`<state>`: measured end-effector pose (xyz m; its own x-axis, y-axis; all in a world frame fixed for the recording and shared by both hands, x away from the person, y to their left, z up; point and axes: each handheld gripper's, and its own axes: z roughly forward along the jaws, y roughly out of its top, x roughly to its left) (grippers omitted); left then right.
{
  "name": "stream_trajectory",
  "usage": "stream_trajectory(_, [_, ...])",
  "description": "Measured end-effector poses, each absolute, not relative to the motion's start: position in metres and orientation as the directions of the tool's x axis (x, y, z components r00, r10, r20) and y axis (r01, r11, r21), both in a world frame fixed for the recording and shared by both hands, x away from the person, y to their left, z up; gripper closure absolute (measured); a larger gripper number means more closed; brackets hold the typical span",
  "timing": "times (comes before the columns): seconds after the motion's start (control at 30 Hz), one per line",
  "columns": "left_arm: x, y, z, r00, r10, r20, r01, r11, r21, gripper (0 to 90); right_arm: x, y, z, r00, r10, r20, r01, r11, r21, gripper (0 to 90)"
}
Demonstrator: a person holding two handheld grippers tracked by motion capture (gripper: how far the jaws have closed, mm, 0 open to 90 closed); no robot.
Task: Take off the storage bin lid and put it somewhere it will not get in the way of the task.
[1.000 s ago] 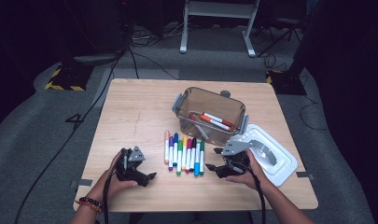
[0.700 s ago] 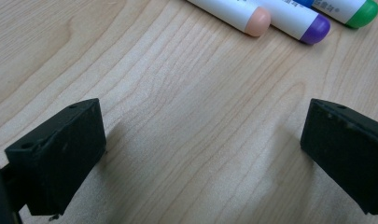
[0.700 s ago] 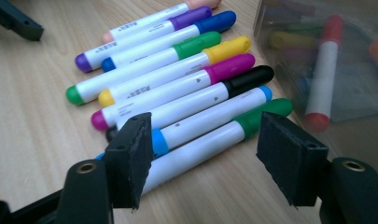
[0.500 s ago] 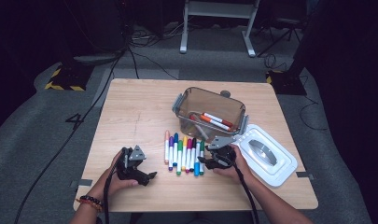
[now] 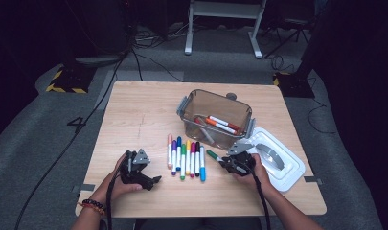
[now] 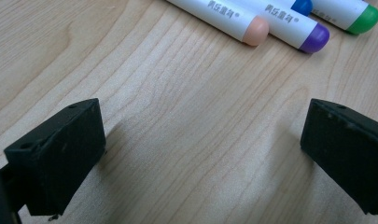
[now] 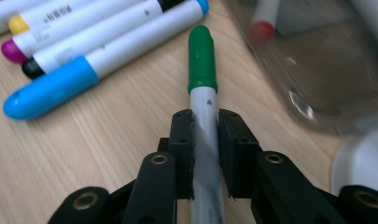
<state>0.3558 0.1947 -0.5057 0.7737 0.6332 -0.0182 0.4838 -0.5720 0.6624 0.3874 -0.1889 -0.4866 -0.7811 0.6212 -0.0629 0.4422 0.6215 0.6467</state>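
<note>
My right gripper (image 5: 228, 163) (image 7: 205, 135) sits low over the table between the marker row and the white lid. Its jaws have just been closing and now press on the white barrel of a green-capped marker (image 7: 203, 60) (image 5: 211, 154), whose cap points toward the row. Several coloured markers (image 5: 187, 158) lie side by side in the middle of the table. My left gripper (image 5: 151, 181) (image 6: 200, 135) rests near the table's front left, open, with only bare wood between its jaws. Peach and purple caps (image 6: 255, 30) lie just beyond it.
A clear plastic bin (image 5: 186, 106) stands behind the row with a few markers (image 5: 220, 123) inside. Its white lid (image 5: 287, 170) lies flat at the right, touching my right hand. Bare wood spreads across the table's left and back.
The right gripper has moved left from over the lid toward the marker row, dropped a little, and its jaws have closed on the green-capped marker. The left gripper has stayed put.
</note>
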Motion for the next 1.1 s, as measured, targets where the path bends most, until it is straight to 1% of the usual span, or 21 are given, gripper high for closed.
stream_trajectory(0.37, [0.358, 0.193, -0.506, 0.772, 0.635, -0.019, 0.486, -0.571, 0.662, 0.2, 0.365, -0.226, -0.486, -0.788, 0.615, -0.008, 0.470, 0.611, 0.637, 75.9])
stream_trajectory(0.47, [0.357, 0.193, -0.506, 0.770, 0.638, -0.017, 0.487, -0.570, 0.662, 0.4, 0.360, -0.230, -0.486, -0.797, 0.604, -0.009, 0.461, 0.618, 0.637, 68.9])
stream_trajectory(0.5, [0.357, 0.193, -0.506, 0.768, 0.640, -0.017, 0.488, -0.569, 0.662, 0.4, 0.360, -0.230, -0.486, -0.803, 0.596, -0.003, 0.453, 0.614, 0.647, 65.4])
stream_trajectory(0.57, [0.356, 0.193, -0.505, 0.766, 0.643, -0.015, 0.490, -0.568, 0.661, 0.5, 0.362, -0.227, -0.485, -0.807, 0.590, 0.006, 0.443, 0.600, 0.666, 61.6])
stream_trajectory(0.73, [0.356, 0.193, -0.506, 0.765, 0.643, -0.016, 0.490, -0.567, 0.662, 0.5, 0.373, -0.216, -0.488, -0.811, 0.585, 0.006, 0.435, 0.596, 0.675, 55.1])
stream_trajectory(0.8, [0.356, 0.193, -0.506, 0.766, 0.643, -0.016, 0.490, -0.567, 0.662, 0.4, 0.378, -0.213, -0.490, -0.814, 0.581, 0.015, 0.436, 0.593, 0.677, 55.6])
stream_trajectory(0.93, [0.355, 0.194, -0.506, 0.762, 0.647, -0.016, 0.493, -0.563, 0.663, 0.5, 0.387, -0.210, -0.492, -0.813, 0.581, 0.029, 0.439, 0.579, 0.687, 61.3])
stream_trajectory(1.0, [0.354, 0.195, -0.506, 0.760, 0.650, -0.018, 0.496, -0.560, 0.663, 0.6, 0.388, -0.209, -0.492, -0.816, 0.577, -0.006, 0.418, 0.597, 0.685, 65.8])
stream_trajectory(1.1, [0.353, 0.195, -0.506, 0.757, 0.653, -0.014, 0.496, -0.561, 0.663, 0.5, 0.389, -0.210, -0.491, -0.820, 0.572, -0.010, 0.412, 0.603, 0.684, 72.4])
